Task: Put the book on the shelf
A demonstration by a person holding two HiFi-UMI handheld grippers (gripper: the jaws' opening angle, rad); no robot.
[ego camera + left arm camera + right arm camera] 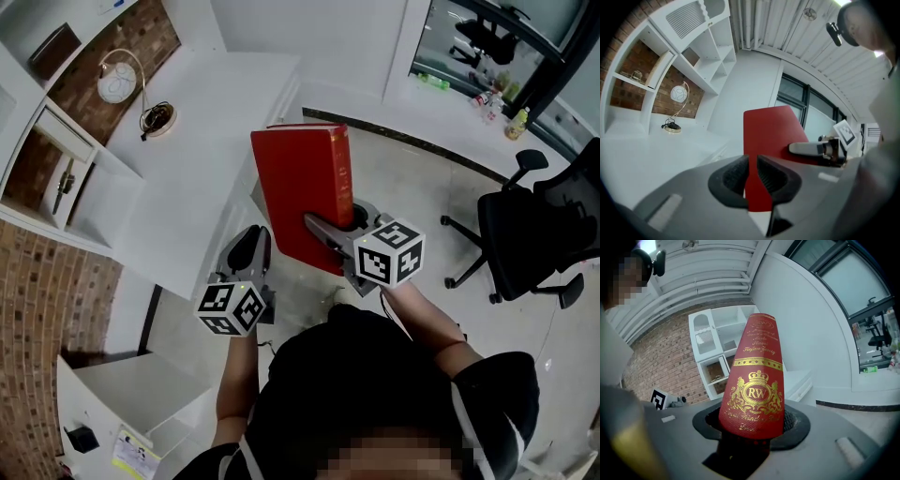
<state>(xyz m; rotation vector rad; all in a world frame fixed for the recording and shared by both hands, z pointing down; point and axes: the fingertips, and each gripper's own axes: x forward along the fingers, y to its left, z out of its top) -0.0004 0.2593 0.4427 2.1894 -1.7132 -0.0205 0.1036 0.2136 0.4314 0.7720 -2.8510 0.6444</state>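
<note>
Head view: book (pixel 300 192) in carry, not yet shelved.
Right gripper (pixel 343 223) clamps the upright red book across its spine, left gripper (pixel 251 246) pinches its cover edge, mid-air beside the white desk (pixel 197 141); next, probably, line it up with an open shelf (pixel 103 211) bay.

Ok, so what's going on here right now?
A person holds a red book upright in the air with two handheld grippers. The right gripper is clamped across the thick spine end, and the left gripper pinches the thin edge of the cover. The book is not yet on the white shelf unit ahead.
</note>
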